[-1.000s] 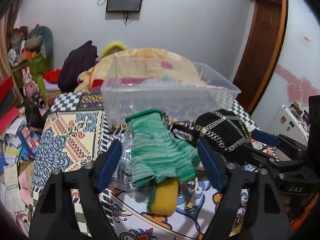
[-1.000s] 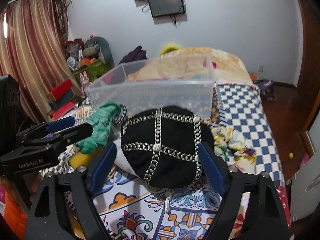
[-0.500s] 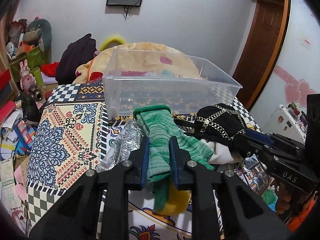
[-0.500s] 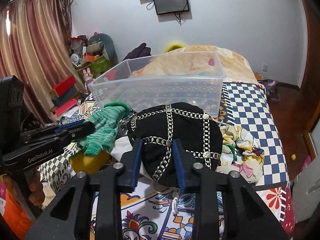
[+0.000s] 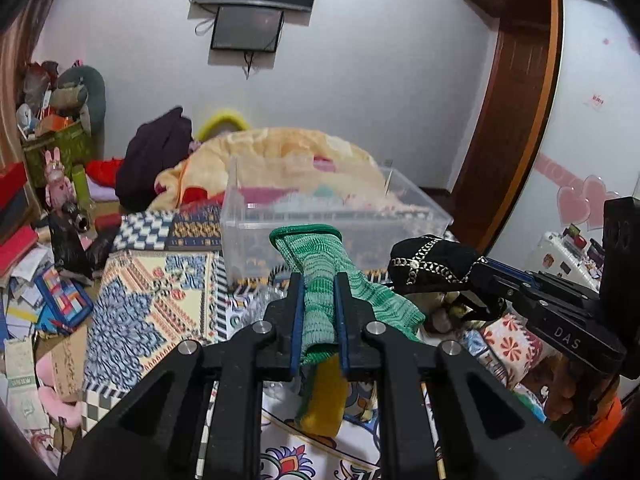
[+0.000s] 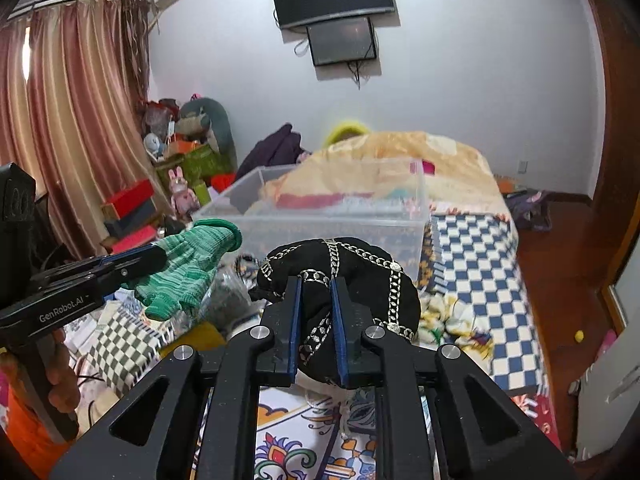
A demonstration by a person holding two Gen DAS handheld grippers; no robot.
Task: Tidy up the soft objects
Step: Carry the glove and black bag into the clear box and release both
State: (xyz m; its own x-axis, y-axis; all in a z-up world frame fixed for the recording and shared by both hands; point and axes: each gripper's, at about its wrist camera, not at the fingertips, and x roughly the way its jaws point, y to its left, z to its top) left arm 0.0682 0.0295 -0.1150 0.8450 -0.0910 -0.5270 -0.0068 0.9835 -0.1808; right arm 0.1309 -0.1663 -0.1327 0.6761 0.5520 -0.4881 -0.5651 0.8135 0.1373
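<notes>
My left gripper point(image 5: 318, 300) is shut on a green knitted glove point(image 5: 320, 276) and holds it lifted above the bed; it also shows in the right wrist view point(image 6: 188, 264). My right gripper point(image 6: 314, 304) is shut on a black cap with silver chain trim point(image 6: 360, 276), also lifted; the cap shows in the left wrist view point(image 5: 432, 260). A clear plastic bin point(image 5: 336, 220) stands just beyond both, also in the right wrist view point(image 6: 332, 216). A yellow soft item point(image 5: 324, 396) lies below the glove.
The patterned bedspread point(image 5: 152, 304) carries a crinkled silver bag point(image 6: 228, 292) and a floral cloth point(image 6: 456, 324). A peach blanket heap point(image 5: 280, 156) lies behind the bin. Clutter and boxes point(image 5: 36, 240) line the left floor; a wooden door point(image 5: 504, 128) stands at right.
Both grippers closed from wide open, the left on the green glove and the right on the black cap, and both have lifted their items up toward the bin.
</notes>
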